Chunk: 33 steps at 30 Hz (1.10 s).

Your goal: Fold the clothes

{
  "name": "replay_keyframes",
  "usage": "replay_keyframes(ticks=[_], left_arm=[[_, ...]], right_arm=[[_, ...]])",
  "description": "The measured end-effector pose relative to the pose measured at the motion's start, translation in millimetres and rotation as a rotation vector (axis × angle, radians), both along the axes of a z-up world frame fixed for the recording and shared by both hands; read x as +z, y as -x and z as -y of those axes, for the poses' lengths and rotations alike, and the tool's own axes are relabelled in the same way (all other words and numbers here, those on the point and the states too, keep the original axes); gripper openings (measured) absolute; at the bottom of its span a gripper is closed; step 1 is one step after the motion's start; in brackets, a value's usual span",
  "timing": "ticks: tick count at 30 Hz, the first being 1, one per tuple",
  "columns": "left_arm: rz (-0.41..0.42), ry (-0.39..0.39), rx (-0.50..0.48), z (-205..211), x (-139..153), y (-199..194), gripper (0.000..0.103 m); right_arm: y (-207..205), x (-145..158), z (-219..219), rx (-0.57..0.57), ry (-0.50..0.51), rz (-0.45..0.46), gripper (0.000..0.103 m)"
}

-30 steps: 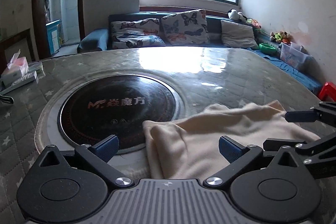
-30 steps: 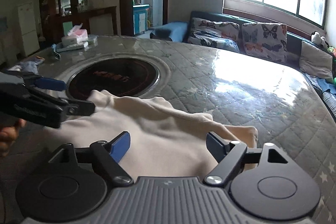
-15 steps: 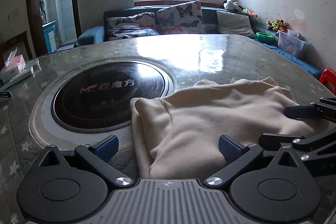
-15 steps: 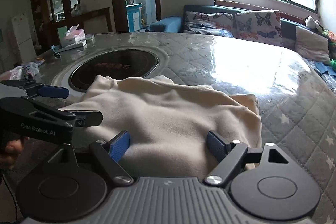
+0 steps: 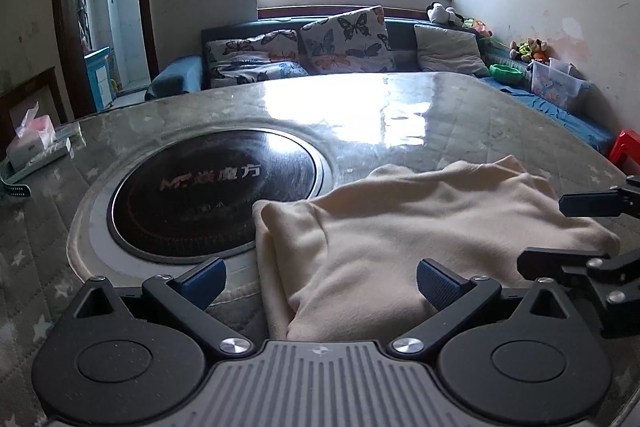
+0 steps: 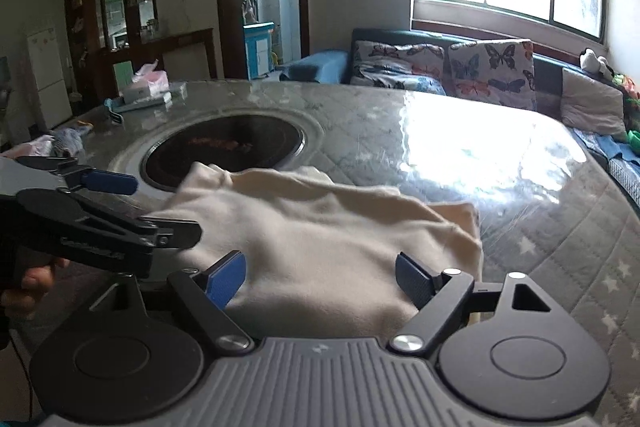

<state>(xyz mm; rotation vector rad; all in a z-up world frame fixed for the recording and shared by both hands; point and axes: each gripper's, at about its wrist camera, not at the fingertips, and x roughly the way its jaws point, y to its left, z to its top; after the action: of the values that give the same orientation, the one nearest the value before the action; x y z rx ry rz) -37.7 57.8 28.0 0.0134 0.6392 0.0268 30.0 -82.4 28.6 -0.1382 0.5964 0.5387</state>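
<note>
I have both grippers low over the near edge of the round table (image 5: pixel 440 115), which wears a quilted, star-patterned cover under a glossy sheet. The cream garment (image 5: pixel 400 239) lies bunched and partly folded on that cover, its far left corner just lapping the rim of the black inset cooktop (image 5: pixel 208 183) at the table's centre. My left gripper (image 5: pixel 320 281) has its jaws standing wide apart, the blue pads clear of the cloth on either side, with the garment's near left edge running between them but nothing pinched. My right gripper (image 6: pixel 320 279) is likewise spread wide, its pads flanking the near right part of the garment (image 6: pixel 320 227) without pressing on it. In the right wrist view I see the left gripper (image 6: pixel 132 203) from the side at the left edge, fingers parted, and part of the hand (image 6: pixel 28 287) holding it. A tissue box (image 5: pixel 30 139) sits at the far left of the table, and a sofa with butterfly cushions (image 5: pixel 344 39) stands under the window beyond.
</note>
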Motion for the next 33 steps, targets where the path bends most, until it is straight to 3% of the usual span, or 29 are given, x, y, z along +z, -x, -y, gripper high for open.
replay_keyframes(ticks=[8,21,24,28,31,33], left_arm=[[-0.028,0.005,0.0,3,-10,1,0.103],[-0.03,0.025,0.0,-1,-12,3,0.103],[-0.02,0.013,-0.001,-1,-3,4,0.103],[-0.006,0.013,0.011,-4,3,3,0.103],[-0.032,0.008,0.029,-7,-4,3,0.103],[-0.038,0.02,0.031,-10,-9,4,0.103]], right_arm=[[10,-6,-1,0.048,0.014,-0.034,0.076],[8,-19,-2,0.049,0.067,-0.049,0.076],[9,-6,1,0.049,0.043,-0.043,0.072],[10,8,-2,0.078,-0.004,-0.032,0.06],[9,0,-8,0.098,0.002,-0.058,0.05],[8,-8,-9,0.096,0.002,-0.081,0.049]])
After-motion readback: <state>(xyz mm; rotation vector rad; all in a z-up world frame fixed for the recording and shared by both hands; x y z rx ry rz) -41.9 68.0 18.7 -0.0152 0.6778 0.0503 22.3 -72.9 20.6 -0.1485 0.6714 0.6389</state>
